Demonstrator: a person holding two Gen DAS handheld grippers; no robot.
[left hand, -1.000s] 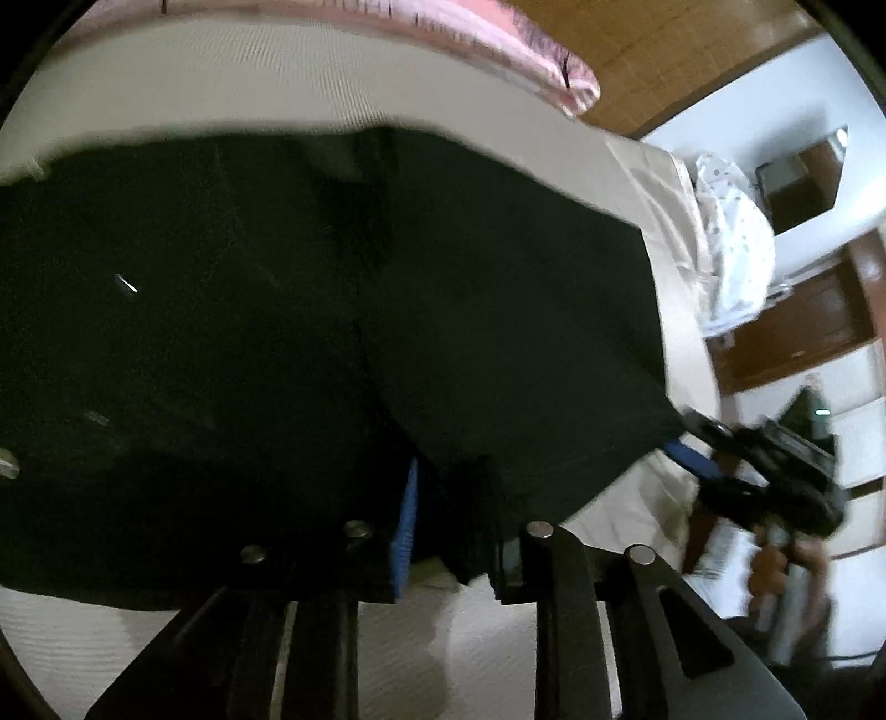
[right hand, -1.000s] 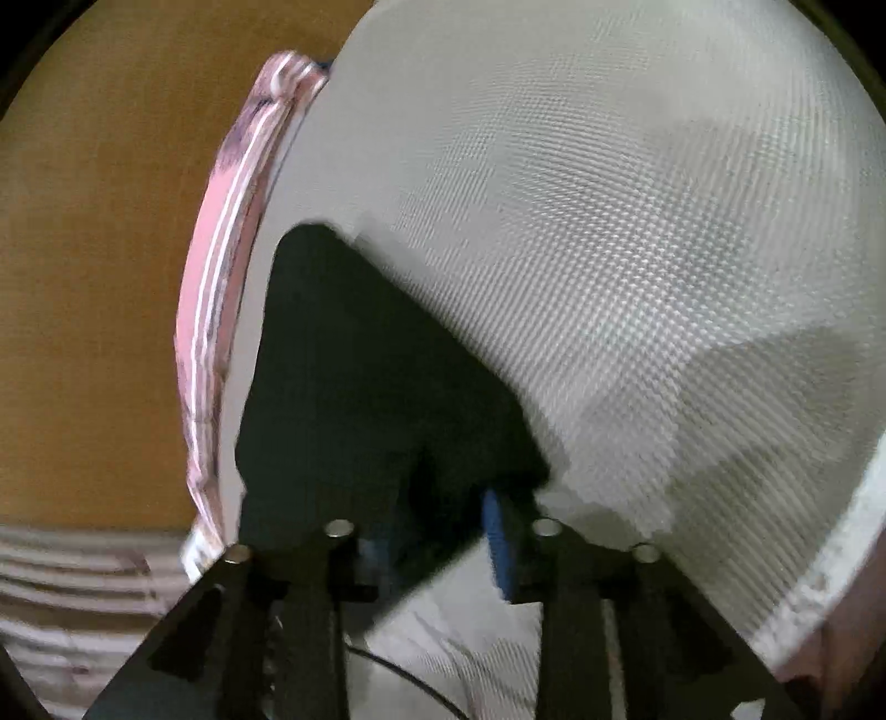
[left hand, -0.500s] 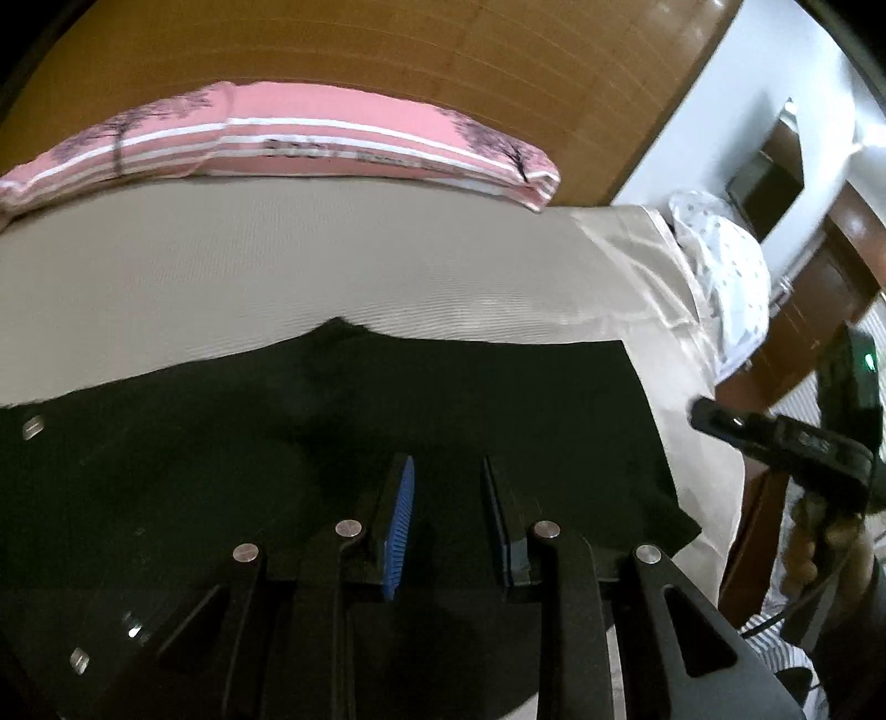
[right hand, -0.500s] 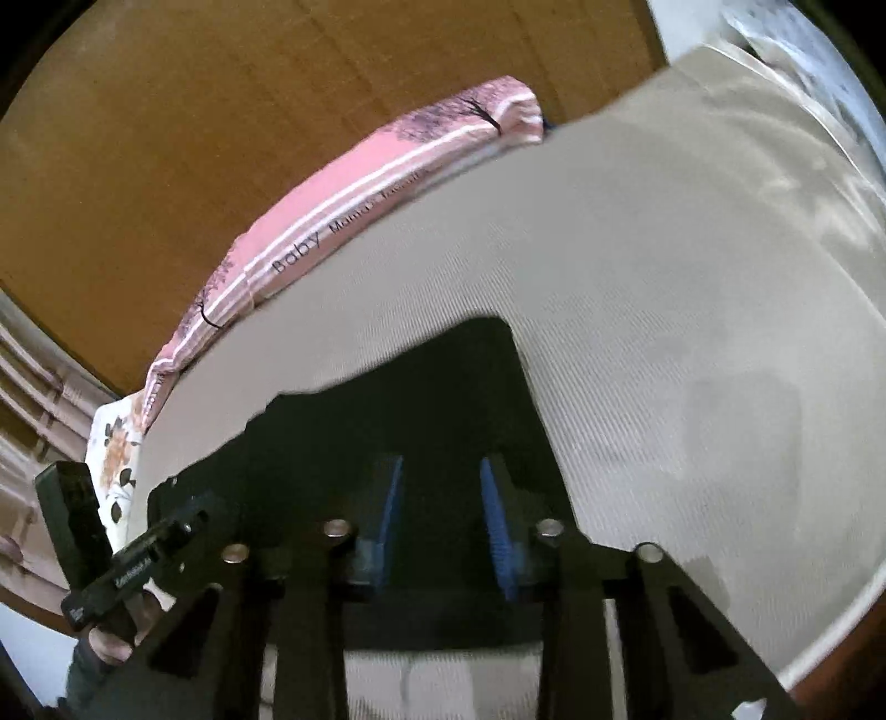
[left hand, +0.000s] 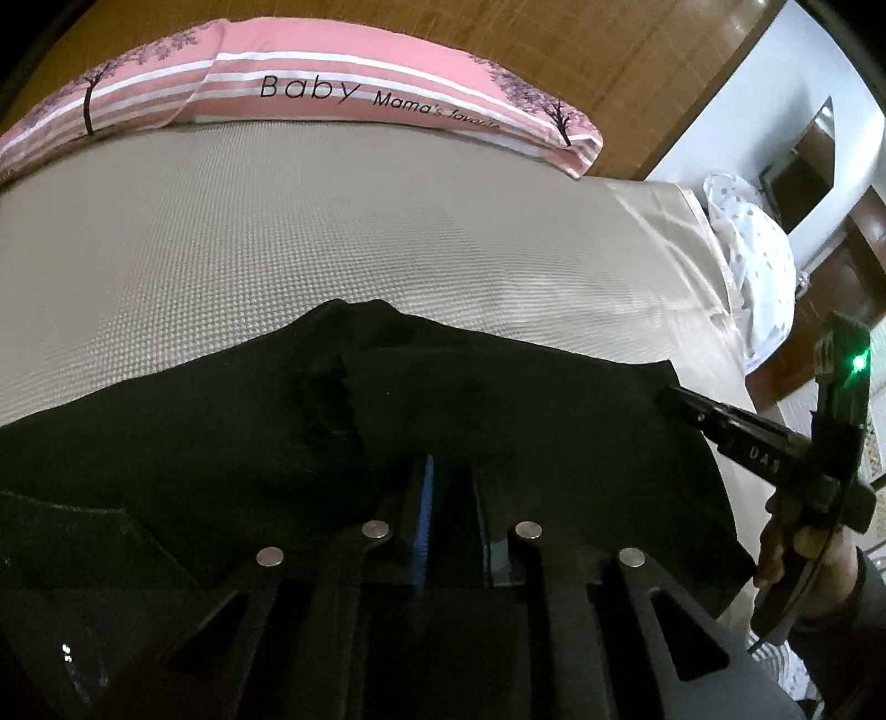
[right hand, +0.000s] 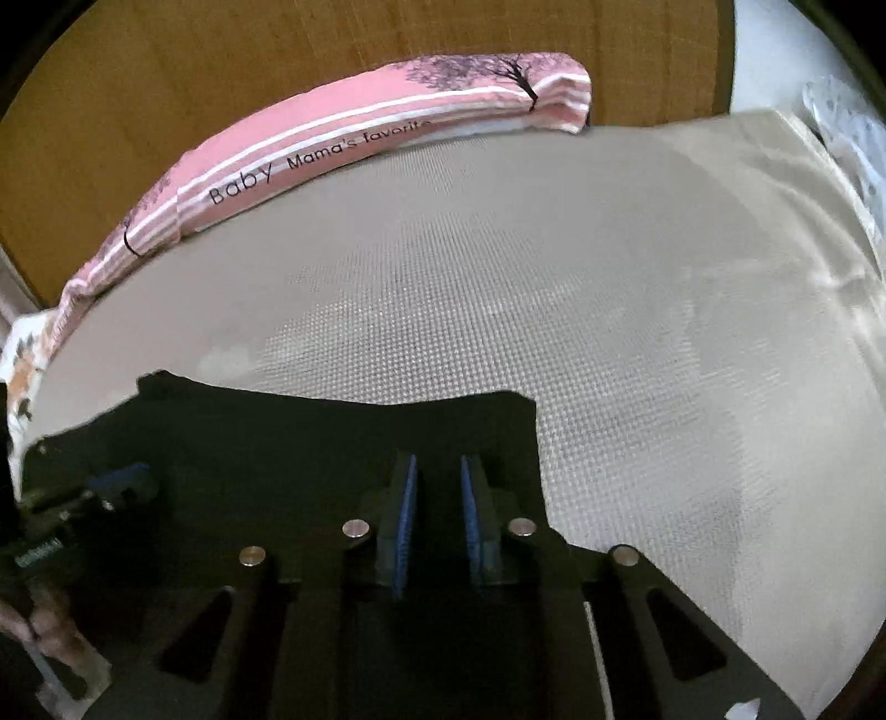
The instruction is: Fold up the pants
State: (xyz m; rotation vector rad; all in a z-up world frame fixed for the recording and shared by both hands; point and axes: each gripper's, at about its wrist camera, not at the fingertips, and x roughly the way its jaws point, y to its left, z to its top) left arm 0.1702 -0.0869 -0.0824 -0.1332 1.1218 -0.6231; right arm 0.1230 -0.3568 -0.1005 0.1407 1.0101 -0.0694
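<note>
Both tools (left hand: 451, 487) (right hand: 437, 487) pulled back, narrowed w/ nothing gripped; pants (left hand: 498, 421) lie crosswise on bed (left hand: 332, 238).

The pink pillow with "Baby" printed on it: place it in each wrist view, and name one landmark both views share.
Left wrist view: the pink pillow arcs across the top, against the wooden headboard.
Right wrist view: the pillow slants from mid-left up to top centre.
Shared landmark: the black pants on the beige mattress.

The black pants (left hand: 498, 421) lie spread flat on the beige mattress (left hand: 343, 238), at its near side. Their far edge runs roughly straight, with a puckered ridge near the middle.
</note>
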